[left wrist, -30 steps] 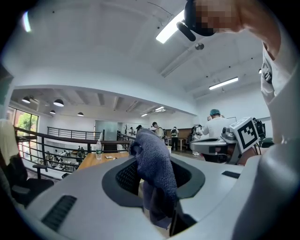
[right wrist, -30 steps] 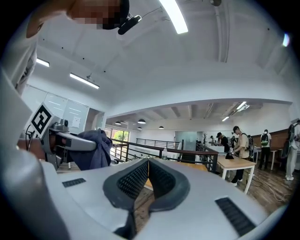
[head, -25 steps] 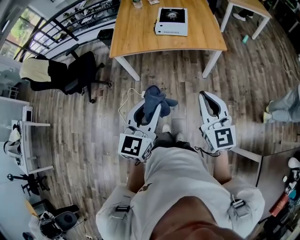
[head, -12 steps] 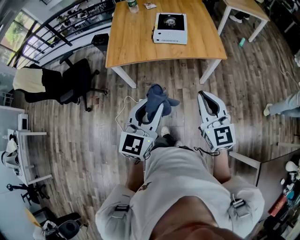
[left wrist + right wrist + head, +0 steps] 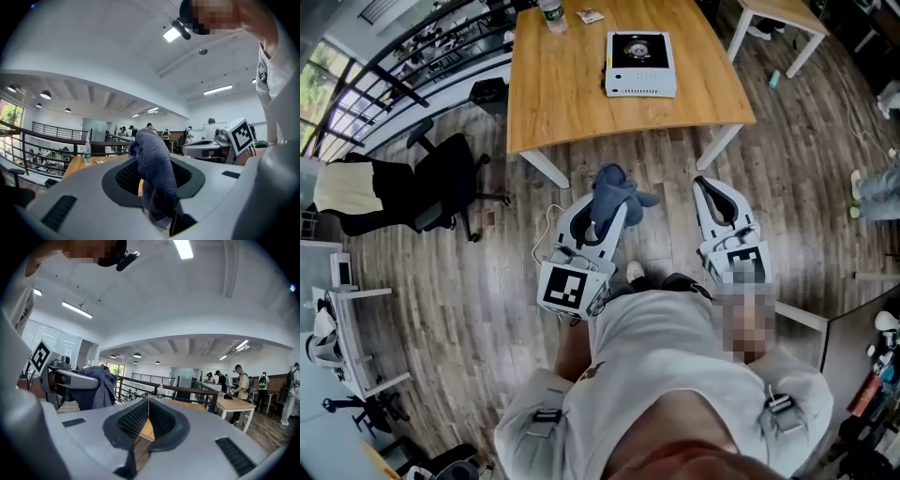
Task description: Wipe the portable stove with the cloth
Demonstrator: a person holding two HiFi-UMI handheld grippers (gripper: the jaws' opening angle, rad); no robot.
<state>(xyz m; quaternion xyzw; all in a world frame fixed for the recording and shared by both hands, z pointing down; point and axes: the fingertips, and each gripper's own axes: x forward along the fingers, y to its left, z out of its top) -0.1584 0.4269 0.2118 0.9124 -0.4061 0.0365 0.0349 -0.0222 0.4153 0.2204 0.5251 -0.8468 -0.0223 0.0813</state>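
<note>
The left gripper [image 5: 157, 187] is clamped on the cloth [image 5: 152, 164], a dark blue-grey bundle that stands up between its jaws and spills over their tips. The right gripper [image 5: 148, 414] has its jaws pressed together at the tips with nothing held; only a sliver of wood shows through the small gap lower down. Each gripper carries its marker cube at the rear, close to the person's white-shirted torso [image 5: 656, 347].

Both grippers are held side by side above the wooden floor [image 5: 487, 281], on the near side of the portable stove [image 5: 639, 64] and well apart from it. The left one, with the cloth, sits slightly left of the stove's line and the right one slightly right of it.

The stove is white with a black top and a round burner. It rests flat on the wooden worktop [image 5: 562, 84], whose bare surface spreads mostly to the stove's left. A clear bottle [image 5: 551, 14] stands upright to the far left of the stove, near the worktop's far edge, and a small card [image 5: 589, 15] lies between bottle and stove. Farther left of the stove, off the worktop, a black office chair [image 5: 441, 178] stands on the floor. To the stove's far right is a second, white-legged table [image 5: 769, 14]
</note>
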